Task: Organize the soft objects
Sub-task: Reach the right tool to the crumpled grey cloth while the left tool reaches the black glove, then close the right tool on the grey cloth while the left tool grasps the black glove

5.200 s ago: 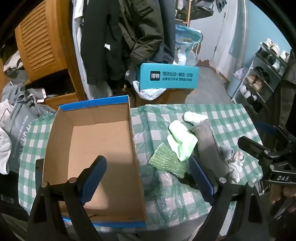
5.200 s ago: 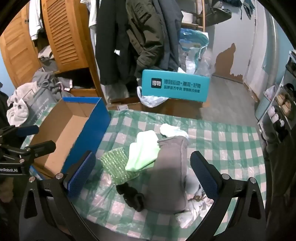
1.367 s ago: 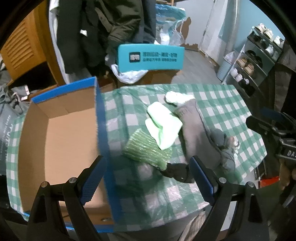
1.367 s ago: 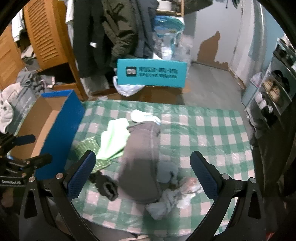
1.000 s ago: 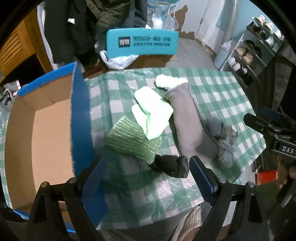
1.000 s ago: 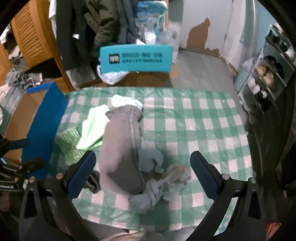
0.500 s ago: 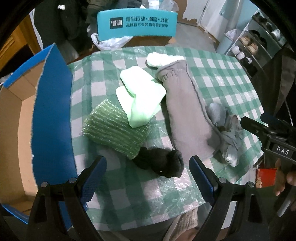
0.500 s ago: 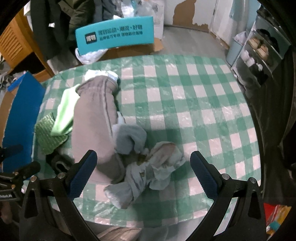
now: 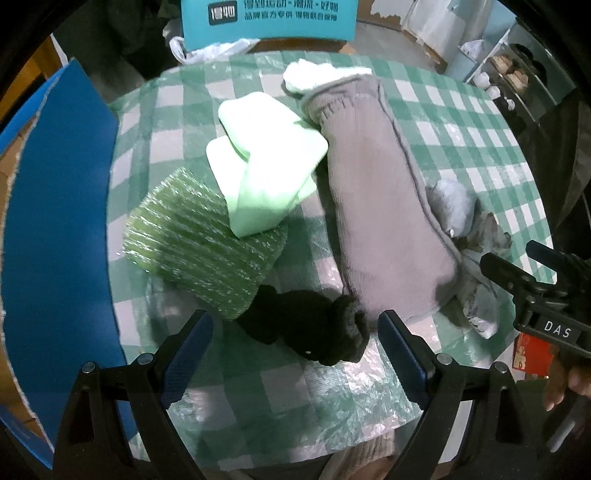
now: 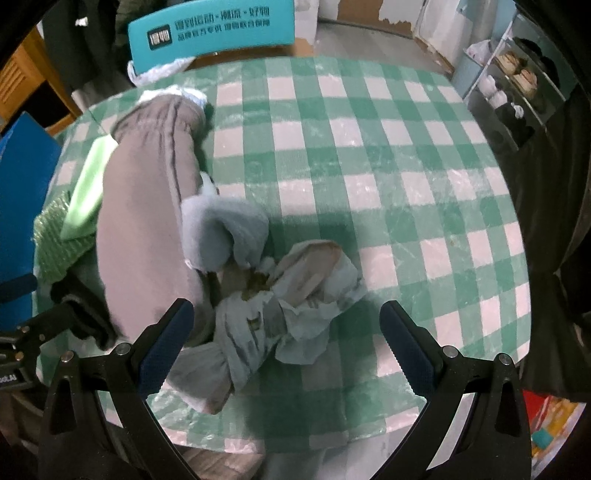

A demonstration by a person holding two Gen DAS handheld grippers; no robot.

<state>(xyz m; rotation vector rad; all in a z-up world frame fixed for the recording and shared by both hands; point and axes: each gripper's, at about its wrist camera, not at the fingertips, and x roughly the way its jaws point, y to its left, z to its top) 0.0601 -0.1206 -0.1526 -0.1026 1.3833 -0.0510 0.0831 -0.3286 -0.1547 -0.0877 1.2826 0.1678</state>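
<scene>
Soft things lie in a heap on the green-checked tablecloth (image 9: 436, 125). A rolled black sock (image 9: 306, 323) sits just ahead of my open left gripper (image 9: 295, 347), between its blue pads. Behind it lie a dark green ribbed cloth (image 9: 195, 243), a pale green folded cloth (image 9: 266, 166), a long grey sock (image 9: 380, 206) and a white piece (image 9: 314, 75). My right gripper (image 10: 282, 345) stands open over a crumpled light grey-blue bundle (image 10: 280, 295), next to the grey sock (image 10: 147, 206). The right gripper (image 9: 535, 291) also shows at the left view's right edge.
An open cardboard box with a blue wall (image 9: 55, 229) stands left of the heap. A teal box with white lettering (image 9: 269, 18) stands beyond the table's far edge. A shoe rack (image 10: 517, 85) is at the right. Bare tablecloth (image 10: 406, 166) spreads right of the heap.
Both grippers have come down and closer to the heap. The left has swung right from the box to the black sock; the right now hangs over the grey-blue bundle.
</scene>
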